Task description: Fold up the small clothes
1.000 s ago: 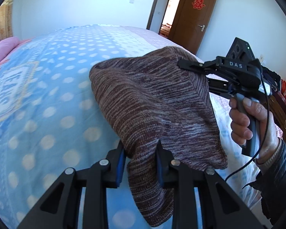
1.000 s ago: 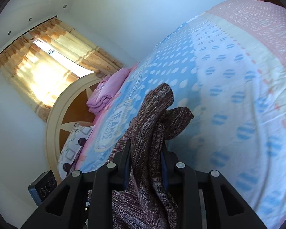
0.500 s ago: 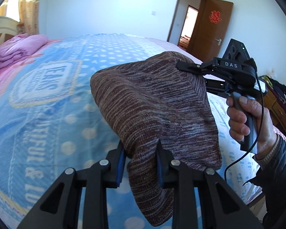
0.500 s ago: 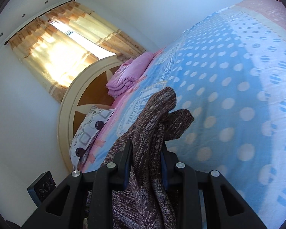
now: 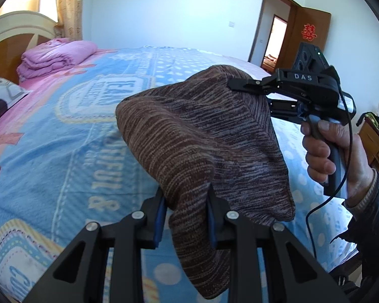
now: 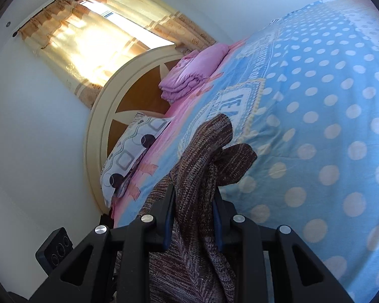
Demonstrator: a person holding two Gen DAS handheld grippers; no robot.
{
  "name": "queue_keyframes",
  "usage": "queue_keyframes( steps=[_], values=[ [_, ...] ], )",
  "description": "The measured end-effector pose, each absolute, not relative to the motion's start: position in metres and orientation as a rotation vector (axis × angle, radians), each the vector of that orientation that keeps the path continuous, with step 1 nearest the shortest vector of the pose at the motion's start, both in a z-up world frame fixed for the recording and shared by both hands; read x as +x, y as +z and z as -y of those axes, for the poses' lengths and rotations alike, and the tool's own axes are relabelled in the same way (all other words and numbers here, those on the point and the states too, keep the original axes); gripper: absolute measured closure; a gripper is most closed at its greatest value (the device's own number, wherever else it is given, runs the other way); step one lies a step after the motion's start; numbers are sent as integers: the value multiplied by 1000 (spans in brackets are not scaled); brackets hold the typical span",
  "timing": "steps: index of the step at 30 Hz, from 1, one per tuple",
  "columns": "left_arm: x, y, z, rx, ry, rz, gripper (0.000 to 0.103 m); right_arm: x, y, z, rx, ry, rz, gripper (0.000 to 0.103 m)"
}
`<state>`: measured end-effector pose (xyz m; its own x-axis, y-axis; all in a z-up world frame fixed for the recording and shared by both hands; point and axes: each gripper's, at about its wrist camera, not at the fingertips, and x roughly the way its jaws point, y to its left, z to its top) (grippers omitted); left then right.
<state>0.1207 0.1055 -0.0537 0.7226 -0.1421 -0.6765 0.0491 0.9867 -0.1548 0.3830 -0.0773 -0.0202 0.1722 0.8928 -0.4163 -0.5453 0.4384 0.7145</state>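
I hold the knit (image 5: pixel 204 136) above the bed (image 5: pixel 63 151), left hand-held gripper (image 5: pixel 187 217) and right hand-held gripper (image 6: pixel 194 217) each clamping it.

Garment (image 5: pixel 202 139) above bed (image 5: pixel 63 151)

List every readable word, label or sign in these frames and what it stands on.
"DAS": white letters on the right gripper.
Red double-happiness sign: on the brown door.
"& ...TIFUL": partly readable print on the blue bedspread.
Bedspread badge lettering: upside down, unreadable in both views.
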Motion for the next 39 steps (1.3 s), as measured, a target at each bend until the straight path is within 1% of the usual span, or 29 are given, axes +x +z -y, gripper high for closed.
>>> queue_keyframes(
  steps=[14, 33, 37, 38, 39],
  values=[
    [99, -61, -131, -161, -63, -760, 75, 379, -33, 30, 409, 1117, -976, 76],
    [92, -99, -155, -216, -35, -821, 74, 385, -71, -22, 320, 1083, -1059, 76],
    [94, -105, -155, -215, -31, -831, 69, 391, -84, -22, 323, 1046, -1079, 76],
    [93, -104, -153, -197, -26, -828, 67, 393, -87, -22, 311, 1037, -1083, 76],
    [92, -102, -150, -173, -15, -825, 62, 394, -90, -23, 300, 1025, -1086, 76]
  ],
)
